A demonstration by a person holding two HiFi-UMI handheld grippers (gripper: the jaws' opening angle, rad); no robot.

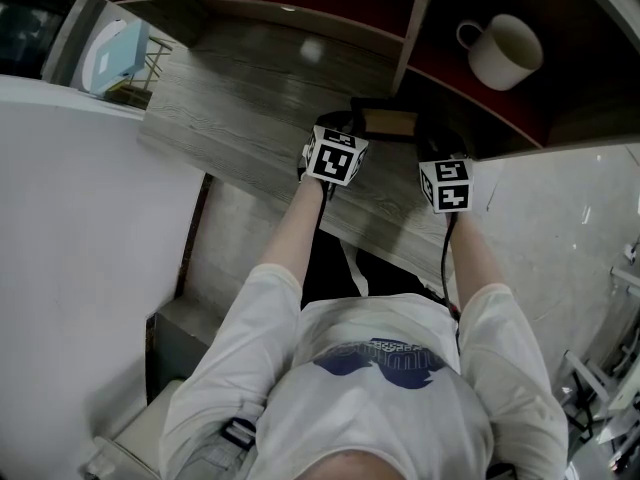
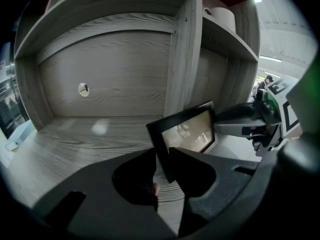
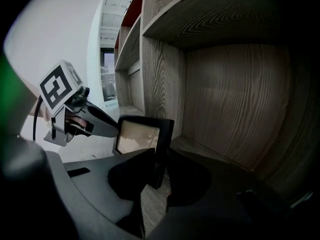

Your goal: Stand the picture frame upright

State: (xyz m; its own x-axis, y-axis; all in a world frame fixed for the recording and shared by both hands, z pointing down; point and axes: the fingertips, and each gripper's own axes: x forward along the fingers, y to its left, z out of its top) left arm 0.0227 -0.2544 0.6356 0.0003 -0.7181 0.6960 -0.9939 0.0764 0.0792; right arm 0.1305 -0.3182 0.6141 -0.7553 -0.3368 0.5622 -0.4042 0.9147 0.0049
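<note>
A black picture frame (image 1: pixel 389 121) with a glass front stands nearly upright on the wooden shelf board (image 1: pixel 240 118), just in front of the shelf divider. My left gripper (image 2: pixel 162 160) is shut on the frame's (image 2: pixel 185 130) left edge, the edge pinched between both jaws. The frame's (image 3: pixel 141 134) right edge sits between the jaws of my right gripper (image 3: pixel 159 165), which is shut on it. In the head view both marker cubes flank the frame, left gripper (image 1: pixel 340 136) and right gripper (image 1: pixel 436 156). The frame's foot is hidden behind the jaws.
A white mug (image 1: pixel 505 50) sits in the right shelf compartment beyond the vertical divider (image 1: pixel 412 28). A pale blue object (image 1: pixel 112 53) lies at the far left. The shelf's back wall (image 2: pixel 110 79) rises close behind the frame.
</note>
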